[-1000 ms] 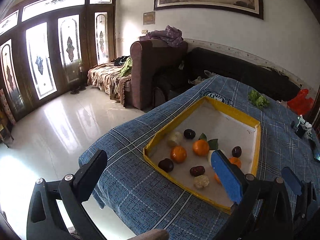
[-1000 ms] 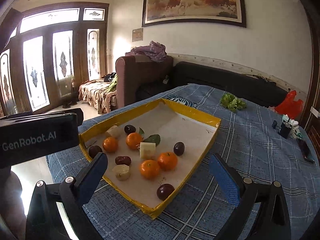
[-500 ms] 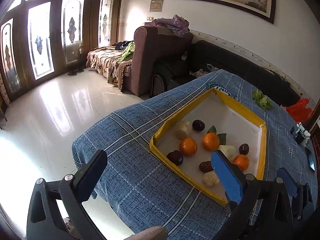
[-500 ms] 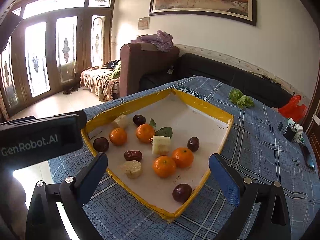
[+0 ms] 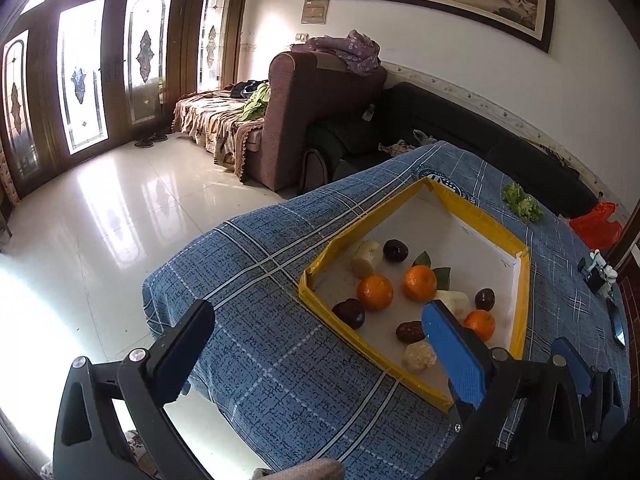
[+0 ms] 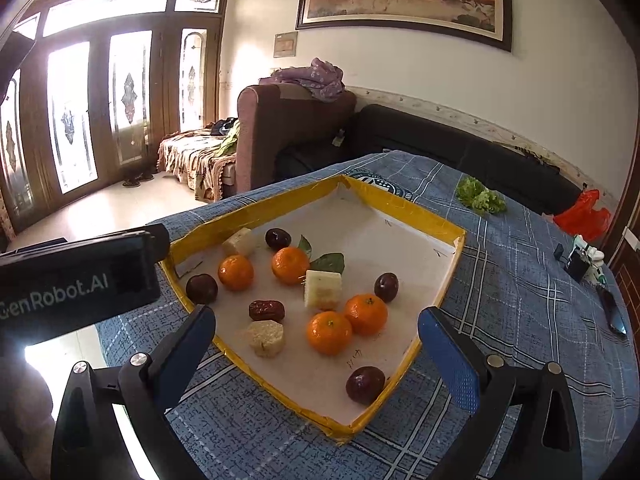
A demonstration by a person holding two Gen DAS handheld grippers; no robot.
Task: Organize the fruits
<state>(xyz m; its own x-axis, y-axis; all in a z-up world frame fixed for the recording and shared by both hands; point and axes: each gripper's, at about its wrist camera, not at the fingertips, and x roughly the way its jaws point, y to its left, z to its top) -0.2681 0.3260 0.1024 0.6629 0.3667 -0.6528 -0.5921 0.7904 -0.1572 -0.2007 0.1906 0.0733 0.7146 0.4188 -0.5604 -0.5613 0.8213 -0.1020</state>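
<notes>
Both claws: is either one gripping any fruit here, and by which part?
Nothing is held. The left claw and right claw are both open and empty; all fruit lies in the yellow-rimmed tray.

Woven plaid cloth [image 6: 500,280] (matt, rough) under a yellow-taped cardboard tray [image 6: 404,200]; glossy tiled floor [image 5: 120,208].

Tray [image 6: 404,206] far half bare, open from above. Near half crowded with fruit [image 6: 329,332]; yellow rim bounds entry.
</notes>
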